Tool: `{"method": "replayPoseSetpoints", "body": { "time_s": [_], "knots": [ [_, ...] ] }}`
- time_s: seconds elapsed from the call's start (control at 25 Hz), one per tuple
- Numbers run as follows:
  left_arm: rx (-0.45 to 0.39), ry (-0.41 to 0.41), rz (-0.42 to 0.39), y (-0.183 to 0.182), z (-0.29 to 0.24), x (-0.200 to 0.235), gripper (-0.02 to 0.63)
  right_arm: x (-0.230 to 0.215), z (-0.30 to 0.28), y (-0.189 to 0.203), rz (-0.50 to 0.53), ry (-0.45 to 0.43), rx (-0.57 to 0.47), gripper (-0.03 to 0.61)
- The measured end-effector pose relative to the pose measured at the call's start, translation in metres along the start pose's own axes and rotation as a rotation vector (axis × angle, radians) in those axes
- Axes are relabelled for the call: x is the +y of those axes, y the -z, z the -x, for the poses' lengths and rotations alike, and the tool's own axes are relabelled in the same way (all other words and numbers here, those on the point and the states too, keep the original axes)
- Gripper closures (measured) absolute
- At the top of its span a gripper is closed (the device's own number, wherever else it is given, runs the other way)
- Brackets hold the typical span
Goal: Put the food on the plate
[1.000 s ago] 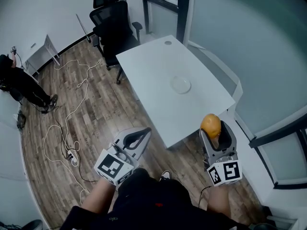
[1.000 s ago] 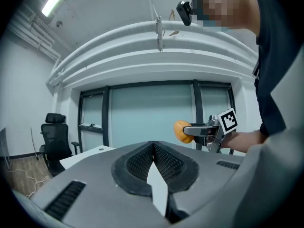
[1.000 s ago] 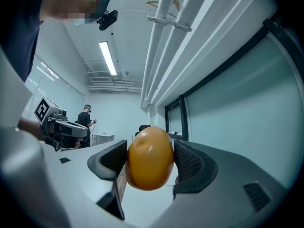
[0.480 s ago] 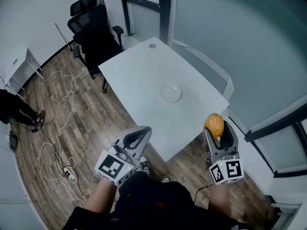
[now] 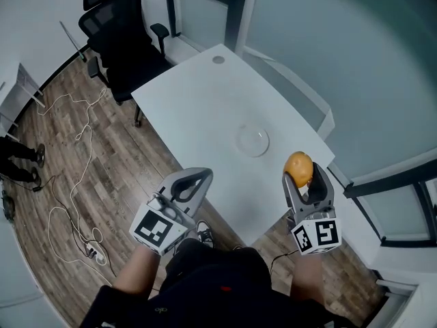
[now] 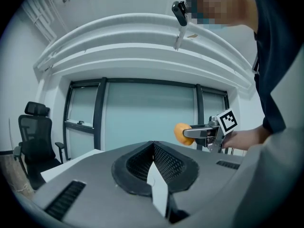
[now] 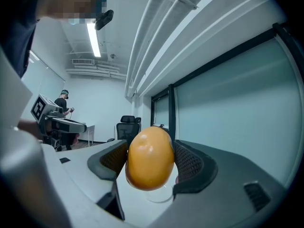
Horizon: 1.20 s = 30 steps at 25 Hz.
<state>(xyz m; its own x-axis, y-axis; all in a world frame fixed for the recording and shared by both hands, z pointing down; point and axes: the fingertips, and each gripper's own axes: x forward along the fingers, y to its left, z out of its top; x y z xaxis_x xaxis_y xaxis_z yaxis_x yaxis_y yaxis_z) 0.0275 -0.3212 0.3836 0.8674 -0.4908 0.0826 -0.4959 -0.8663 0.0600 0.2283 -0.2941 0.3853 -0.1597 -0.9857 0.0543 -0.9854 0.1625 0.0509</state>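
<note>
A small clear plate (image 5: 253,142) lies on the white table (image 5: 198,108), right of its middle. My right gripper (image 5: 301,176) is shut on a round orange fruit (image 5: 299,165) and hovers at the table's near right corner, short of the plate. In the right gripper view the fruit (image 7: 149,160) fills the gap between the jaws, with the plate (image 7: 159,194) showing just below it. My left gripper (image 5: 203,175) hangs at the table's near edge, shut with nothing in it; its jaws meet in the left gripper view (image 6: 153,144), which also shows the fruit (image 6: 180,133).
A black office chair (image 5: 123,19) stands at the table's far left corner. Loose cables (image 5: 75,149) trail over the wood floor on the left, where a person's legs (image 5: 17,159) show. A glass wall (image 5: 355,60) runs along the table's right side.
The table and plate have come nearer in the head view. Both grippers have moved forward to the table's near edge, the right one still holding the fruit.
</note>
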Motion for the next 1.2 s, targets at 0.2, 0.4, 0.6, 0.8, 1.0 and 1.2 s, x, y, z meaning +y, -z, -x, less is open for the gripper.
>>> {"method": "replayPoseSetpoints", "body": {
  "time_s": [0.2, 0.4, 0.6, 0.8, 1.0, 1.2],
  "knots": [
    [0.02, -0.038, 0.007, 0.013, -0.008, 0.04, 0.592, -0.005, -0.064, 0.037, -0.012, -0.017, 0.084, 0.253],
    [0.032, -0.084, 0.03, 0.021, -0.011, 0.055, 0.592, -0.013, -0.127, 0.103, 0.028, -0.05, 0.213, 0.253],
    [0.07, -0.128, 0.057, 0.033, -0.014, 0.065, 0.592, -0.016, -0.18, 0.188, 0.072, -0.103, 0.38, 0.253],
    [0.118, -0.183, 0.086, 0.053, -0.008, 0.069, 0.592, -0.03, -0.223, 0.258, 0.13, -0.142, 0.539, 0.254],
    [0.16, -0.23, 0.134, 0.071, -0.001, 0.076, 0.592, -0.03, -0.245, 0.295, 0.187, -0.164, 0.617, 0.253],
    [0.172, -0.242, 0.149, 0.077, -0.002, 0.079, 0.592, -0.027, -0.255, 0.302, 0.186, -0.173, 0.613, 0.253]
  ]
}}
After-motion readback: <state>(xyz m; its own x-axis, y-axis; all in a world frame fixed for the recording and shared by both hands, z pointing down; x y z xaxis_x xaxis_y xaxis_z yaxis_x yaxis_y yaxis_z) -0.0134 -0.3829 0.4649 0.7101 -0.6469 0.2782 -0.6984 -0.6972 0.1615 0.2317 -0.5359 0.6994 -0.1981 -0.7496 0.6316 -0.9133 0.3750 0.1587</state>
